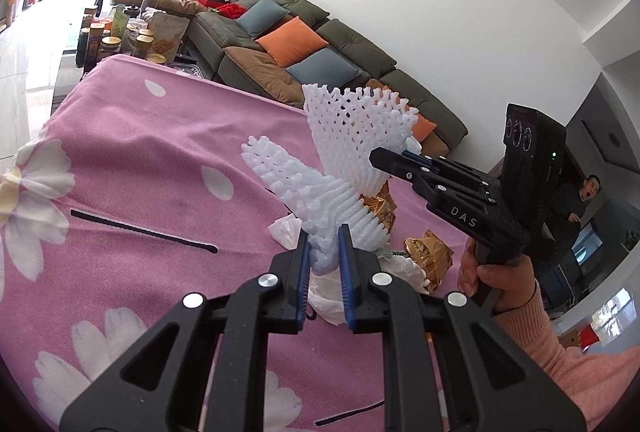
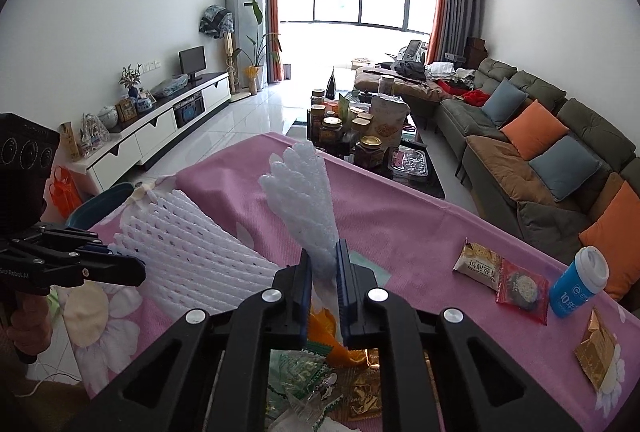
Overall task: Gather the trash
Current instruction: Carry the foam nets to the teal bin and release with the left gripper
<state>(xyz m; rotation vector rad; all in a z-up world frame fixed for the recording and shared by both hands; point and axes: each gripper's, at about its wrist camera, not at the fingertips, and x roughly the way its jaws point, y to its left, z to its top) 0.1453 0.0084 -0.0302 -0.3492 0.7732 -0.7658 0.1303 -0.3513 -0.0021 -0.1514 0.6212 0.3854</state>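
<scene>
Pointing roughly upward, pinched foam net [image 2: 304, 200].

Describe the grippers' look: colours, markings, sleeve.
Both grippers are black plastic with blue ribbed pads and silver round pivot bolts. Right gripper reads "DAS" in white, with a boxy black camera block showing a green light; left gripper reads "GenRoboLAI". Pink knit sleeve.

The foam nets [image 1: 344, 136] [image 2: 304, 208] look like soft white plastic foam, matt and knobbly. The tablecloth [image 1: 140, 160], filling the lower left of the left view, is matt woven pink cloth. Gold wrappers [image 1: 428, 256] are glossy crinkled foil. Tissues [image 1: 286, 230] are soft matt paper. The grippers [image 1: 323, 252] [image 2: 323, 264] are matt black plastic with shiny metal pins and ribbed blue pads [image 1: 345, 272]. At lower right of the right view, the cup [image 2: 578, 282] is glossy.
</scene>
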